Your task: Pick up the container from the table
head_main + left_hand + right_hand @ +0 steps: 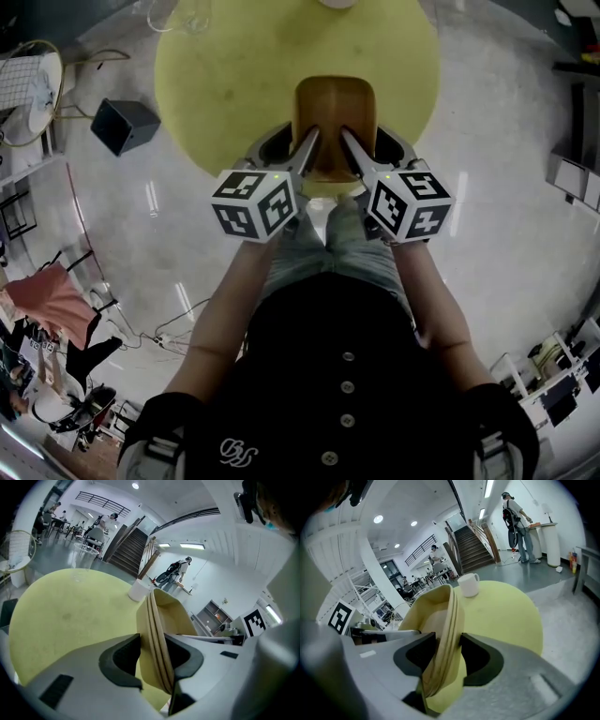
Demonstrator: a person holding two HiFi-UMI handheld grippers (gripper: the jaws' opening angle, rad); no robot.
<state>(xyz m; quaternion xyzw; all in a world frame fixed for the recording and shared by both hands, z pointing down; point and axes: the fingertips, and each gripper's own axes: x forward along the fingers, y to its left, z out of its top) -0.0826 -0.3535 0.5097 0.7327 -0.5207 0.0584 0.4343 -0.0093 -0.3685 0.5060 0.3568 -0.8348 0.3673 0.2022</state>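
Head view, with both gripper views. A tan, open-topped container (333, 108) is carried between two hand-held tools over the near part of a round yellow worktop (234, 75). The left tool (292, 142) is clenched on the container's left side wall, and the right tool (370, 142) is clenched on the right side wall. In each gripper view the dark pads (123, 660) press on the two faces of the thin, ridged wall just below the rim. Yellow surface shows under the container's lower corner, so it appears clear of the worktop. The interior shows smooth tan walls curving down to a paler floor. A white mug (468, 584) stands at the far edge of the worktop, well apart from the container; what it contains cannot be seen. Each tool carries a cube with square markers (255, 202) on the person's side of the jaws.
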